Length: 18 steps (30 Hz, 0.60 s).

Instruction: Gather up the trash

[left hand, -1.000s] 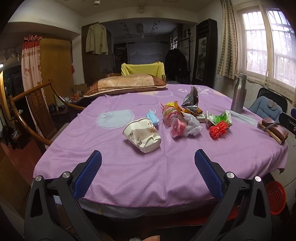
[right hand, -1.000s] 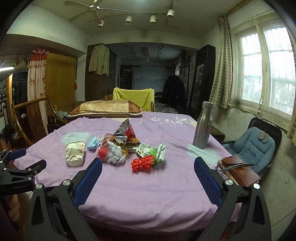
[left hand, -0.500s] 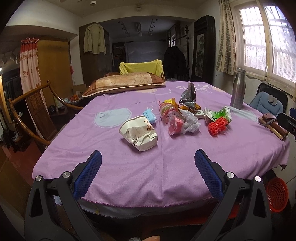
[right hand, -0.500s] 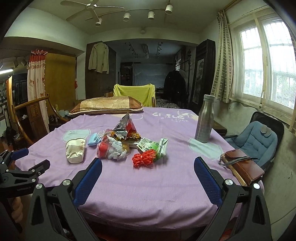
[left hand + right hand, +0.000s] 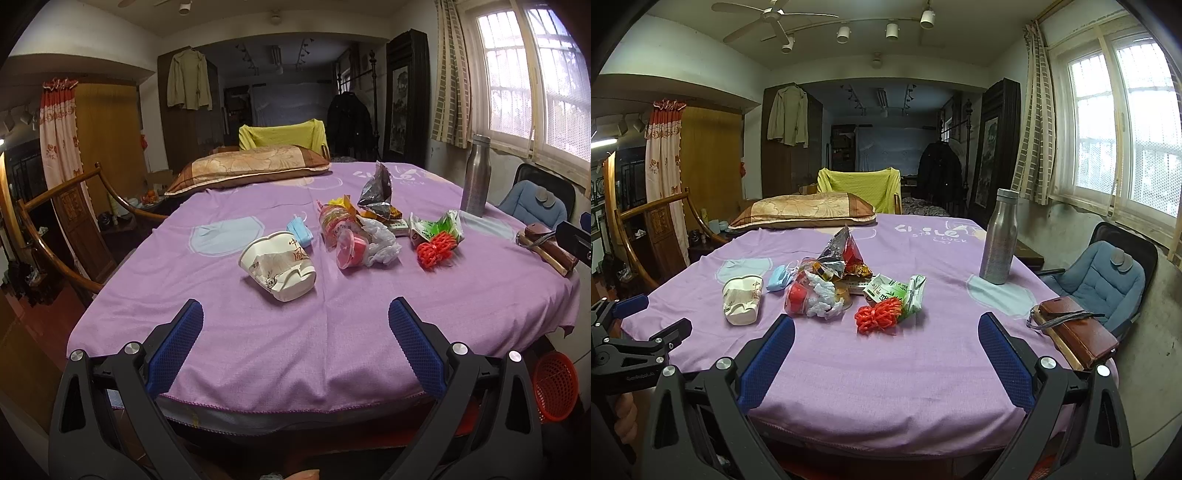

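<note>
Purple-clothed table (image 5: 258, 343) bears crushed cup (image 5: 277, 265), wrappers (image 5: 436, 229), bottle (image 5: 476, 176)

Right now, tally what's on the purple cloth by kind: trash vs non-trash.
Trash, distinct pieces I can separate: 6 (crushed paper cup, blue face mask, red plastic cup, foil snack bag, green wrapper, red net bundle)
Non-trash: 3 (steel bottle, brown wallet, pillow)
Total: 9; the middle pile may hide more.

You're in a lived-in home: a table under a purple cloth (image 5: 886, 369) with a pillow (image 5: 801, 210) at its far end, a jacket (image 5: 787, 114) hanging on a wardrobe, curtains (image 5: 1034, 122) by the right-hand window, a ceiling fan (image 5: 772, 16).
</note>
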Tool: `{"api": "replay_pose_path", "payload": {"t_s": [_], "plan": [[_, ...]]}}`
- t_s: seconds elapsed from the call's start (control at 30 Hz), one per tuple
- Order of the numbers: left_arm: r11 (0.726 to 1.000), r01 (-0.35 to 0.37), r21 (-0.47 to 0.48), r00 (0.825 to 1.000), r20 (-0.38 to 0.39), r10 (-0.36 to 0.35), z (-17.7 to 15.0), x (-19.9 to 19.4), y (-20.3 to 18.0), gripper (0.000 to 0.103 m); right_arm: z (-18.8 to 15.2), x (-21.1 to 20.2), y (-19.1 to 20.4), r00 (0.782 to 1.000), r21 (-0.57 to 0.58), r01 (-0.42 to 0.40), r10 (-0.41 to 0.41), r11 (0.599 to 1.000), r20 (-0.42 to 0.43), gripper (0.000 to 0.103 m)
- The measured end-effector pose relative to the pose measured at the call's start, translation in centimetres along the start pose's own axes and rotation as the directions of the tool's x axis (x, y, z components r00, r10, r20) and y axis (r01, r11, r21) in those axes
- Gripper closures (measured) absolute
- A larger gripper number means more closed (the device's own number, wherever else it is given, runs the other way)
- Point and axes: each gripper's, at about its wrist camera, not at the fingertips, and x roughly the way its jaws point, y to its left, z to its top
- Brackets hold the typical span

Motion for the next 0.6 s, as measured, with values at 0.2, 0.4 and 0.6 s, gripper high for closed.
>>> {"api": "replay_pose_path", "payload": {"t_s": [0.2, 0.4, 0.6], "plan": [[1.000, 0.001, -0.004, 1.000, 0.005, -0.001, -0.25, -0.51, 0.30, 0.006, -0.02, -0.07, -0.17, 1.000, 0.004, 0.003, -0.003, 1.000, 0.007, 0.006], [1.000, 0.000, -0.005, 1.000, 0.005, 0.000, -0.25, -0.48, 0.28, 0.006, -0.09, -0.04, -0.11, 1.000, 0.004, 0.003, -0.003, 1.000, 0.008, 0.006], [1.000, 0.000, -0.003, 1.000, 0.004, 0.000, -0.24, -0.52, 0.28, 0.006, -0.09, -0.09, -0.16, 1.000, 0.002, 0.003, -0.003, 1.000, 0.008, 0.006]]}}
